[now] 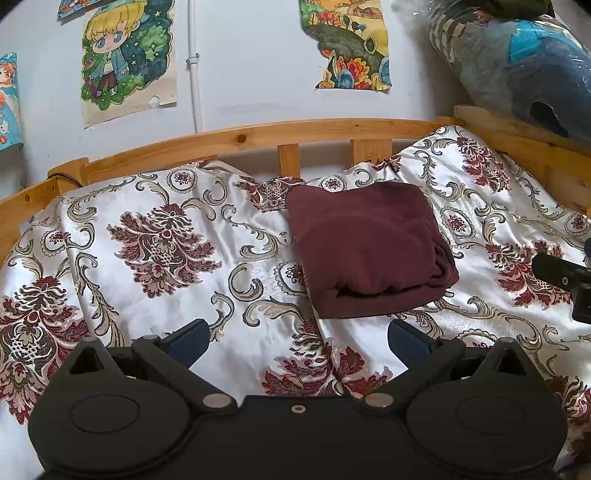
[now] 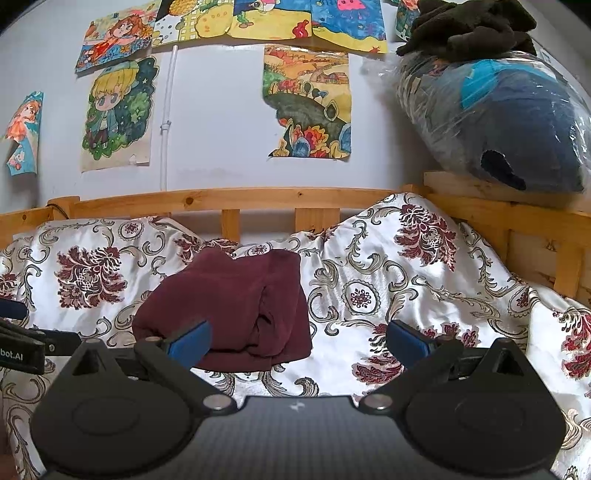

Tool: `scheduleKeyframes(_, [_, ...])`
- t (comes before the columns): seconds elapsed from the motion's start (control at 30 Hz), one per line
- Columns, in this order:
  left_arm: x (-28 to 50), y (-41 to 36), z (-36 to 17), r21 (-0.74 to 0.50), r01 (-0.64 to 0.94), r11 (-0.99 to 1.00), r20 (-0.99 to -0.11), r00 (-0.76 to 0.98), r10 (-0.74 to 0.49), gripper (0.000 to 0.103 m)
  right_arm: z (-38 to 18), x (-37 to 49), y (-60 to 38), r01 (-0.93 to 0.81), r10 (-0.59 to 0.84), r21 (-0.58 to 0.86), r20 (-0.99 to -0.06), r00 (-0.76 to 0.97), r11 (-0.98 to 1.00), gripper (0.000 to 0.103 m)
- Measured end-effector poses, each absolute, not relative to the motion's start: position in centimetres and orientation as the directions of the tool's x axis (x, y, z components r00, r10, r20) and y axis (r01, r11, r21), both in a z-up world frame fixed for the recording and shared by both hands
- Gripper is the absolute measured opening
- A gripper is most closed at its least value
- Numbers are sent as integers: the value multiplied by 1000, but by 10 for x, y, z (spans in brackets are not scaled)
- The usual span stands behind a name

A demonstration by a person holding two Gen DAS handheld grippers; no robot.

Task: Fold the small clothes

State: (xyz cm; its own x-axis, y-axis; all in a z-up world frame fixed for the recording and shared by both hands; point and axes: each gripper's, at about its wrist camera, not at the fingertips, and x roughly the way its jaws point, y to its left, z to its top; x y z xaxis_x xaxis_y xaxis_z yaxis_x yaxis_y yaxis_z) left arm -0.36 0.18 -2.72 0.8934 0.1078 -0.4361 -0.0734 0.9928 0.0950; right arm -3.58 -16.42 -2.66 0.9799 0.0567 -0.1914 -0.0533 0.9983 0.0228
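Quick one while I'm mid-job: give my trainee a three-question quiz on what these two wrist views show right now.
1. True or false: the maroon garment lies folded on the patterned bedspread.
2. The left tongs are: A) shut on cloth, B) open and empty, C) out of view?
3. What stands behind the bed, under the wall drawings?

Key: 1 true. 2 B; the right tongs are likewise open and empty. 3 the wooden rail.

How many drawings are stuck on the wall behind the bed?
7 at least: a three-piece top row, orange-haired girl, yellow patchwork, seaside strip; below, blond child and hillside; one curling far left; one partly hidden behind the dark clothes.
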Motion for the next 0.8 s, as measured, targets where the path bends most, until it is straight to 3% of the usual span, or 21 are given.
scheduleKeyframes(0.8, [-3,2,-29,92,-56,994,-440,893,91,102,-26,-35,-169,-45,51,34,-200,978,998,103])
